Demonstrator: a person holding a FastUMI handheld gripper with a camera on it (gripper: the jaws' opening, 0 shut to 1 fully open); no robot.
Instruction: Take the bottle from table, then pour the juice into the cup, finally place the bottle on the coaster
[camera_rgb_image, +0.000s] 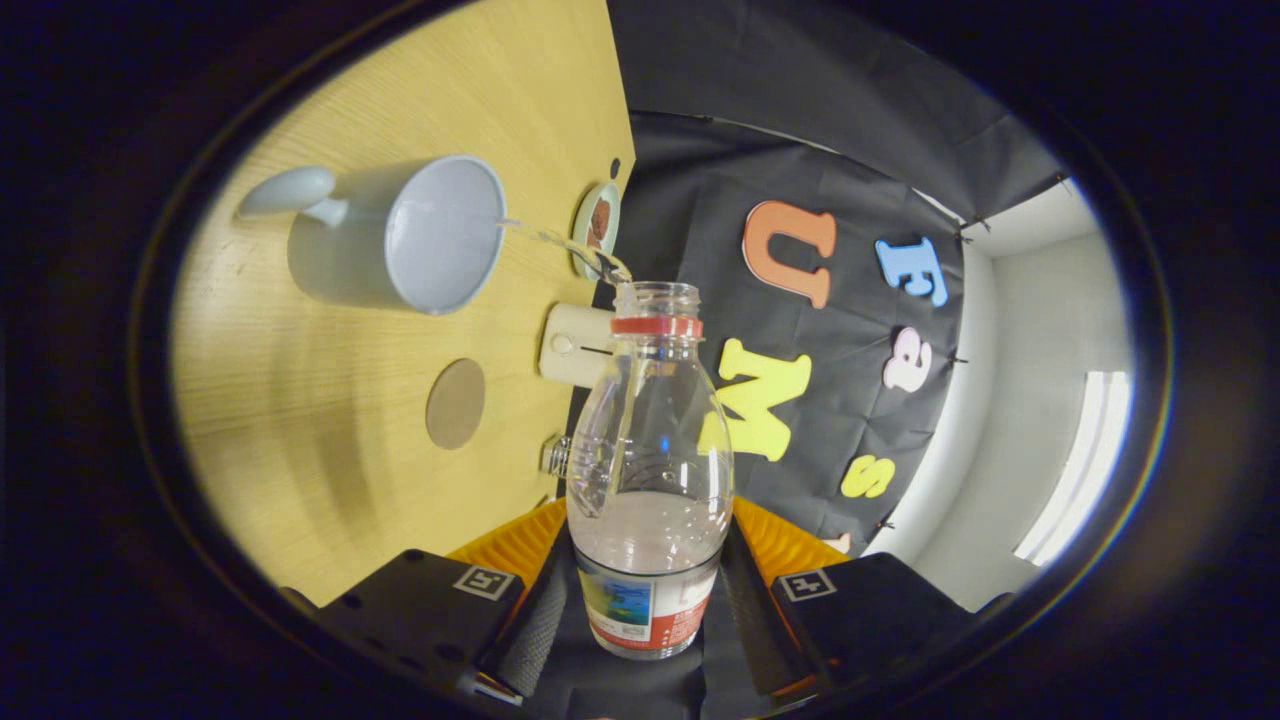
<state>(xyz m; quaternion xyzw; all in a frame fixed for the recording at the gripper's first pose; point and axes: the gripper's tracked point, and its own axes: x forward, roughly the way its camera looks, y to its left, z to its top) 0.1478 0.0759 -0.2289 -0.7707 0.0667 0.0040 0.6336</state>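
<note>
1. Gripper (645, 600): both fingers clamped on the lower body of the bottle (650, 470), held between them and tipped over.
2. A clear stream leaves the bottle's uncapped mouth and arcs into the cup (400, 235).
3. Cup stands on the wooden table (300, 420); round coaster (456, 403) lies near it, bare.

claw (645, 600) clamped on bottle (650, 470) | bottle tipped, stream entering cup (420, 235) | coaster (456, 403) bare on table (330, 420)
</note>
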